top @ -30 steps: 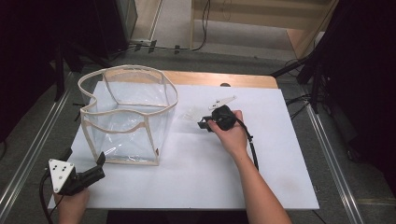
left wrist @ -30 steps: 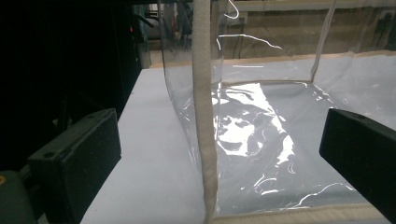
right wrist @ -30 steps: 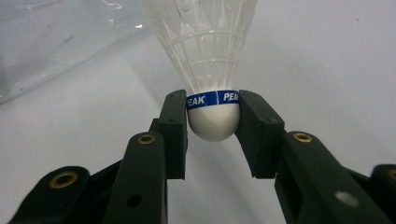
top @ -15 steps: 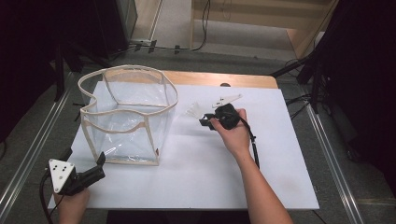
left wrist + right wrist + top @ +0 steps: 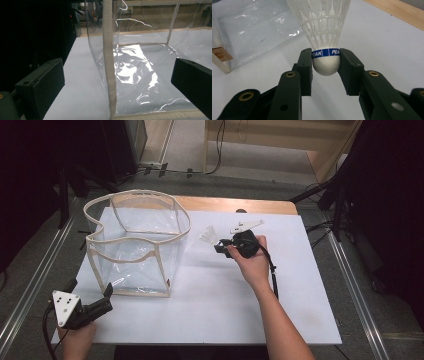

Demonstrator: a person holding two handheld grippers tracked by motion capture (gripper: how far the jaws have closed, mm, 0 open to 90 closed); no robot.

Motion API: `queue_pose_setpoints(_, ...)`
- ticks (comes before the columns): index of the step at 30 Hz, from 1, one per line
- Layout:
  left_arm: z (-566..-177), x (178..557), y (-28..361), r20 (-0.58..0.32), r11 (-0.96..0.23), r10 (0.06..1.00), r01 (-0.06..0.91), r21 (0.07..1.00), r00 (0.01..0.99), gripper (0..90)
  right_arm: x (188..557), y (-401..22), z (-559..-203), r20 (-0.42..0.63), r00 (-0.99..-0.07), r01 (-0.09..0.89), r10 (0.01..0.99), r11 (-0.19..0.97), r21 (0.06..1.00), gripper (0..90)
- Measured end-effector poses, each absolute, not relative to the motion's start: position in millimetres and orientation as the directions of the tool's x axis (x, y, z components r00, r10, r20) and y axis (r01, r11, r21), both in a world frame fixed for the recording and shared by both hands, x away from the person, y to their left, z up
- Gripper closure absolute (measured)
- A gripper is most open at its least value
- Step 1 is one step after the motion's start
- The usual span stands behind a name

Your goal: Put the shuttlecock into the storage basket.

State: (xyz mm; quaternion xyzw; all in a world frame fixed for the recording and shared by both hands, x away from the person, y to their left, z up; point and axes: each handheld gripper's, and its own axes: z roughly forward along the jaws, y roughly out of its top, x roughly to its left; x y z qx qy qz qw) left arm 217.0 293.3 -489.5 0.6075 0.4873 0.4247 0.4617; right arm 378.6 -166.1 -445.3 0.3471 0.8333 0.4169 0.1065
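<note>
Right gripper (image 5: 325,62) clamped on a white plastic shuttlecock (image 5: 324,30): its two black jaws press the rounded white cork base from both sides, at the blue printed band, and the netted skirt fans away from the jaw tips. In the high view, the right gripper (image 5: 222,245) sits in the person's right hand (image 5: 252,260) over the white tabletop (image 5: 215,310), and the shuttlecock (image 5: 207,236) projects from its tip toward the clear plastic box-shaped bag with beige fabric trim (image 5: 135,245), which stands well to that side, apart from the shuttlecock. Left gripper (image 5: 100,302) at the near table edge, jaws spread wide and holding nothing. In the left gripper view, a beige-trimmed corner of the bag (image 5: 110,75) stands just ahead of the gap between the jaws.
</note>
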Motion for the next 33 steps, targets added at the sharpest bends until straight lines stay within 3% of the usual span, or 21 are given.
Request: queue_pose_setpoints(33,-489.5,217.1,292.8,0.075,-0.108,0.983,0.197,0.974,0.169,0.0,372.5,-174.5,-431.7,0.130,-0.709,0.491,0.693,0.353,0.796,63.0)
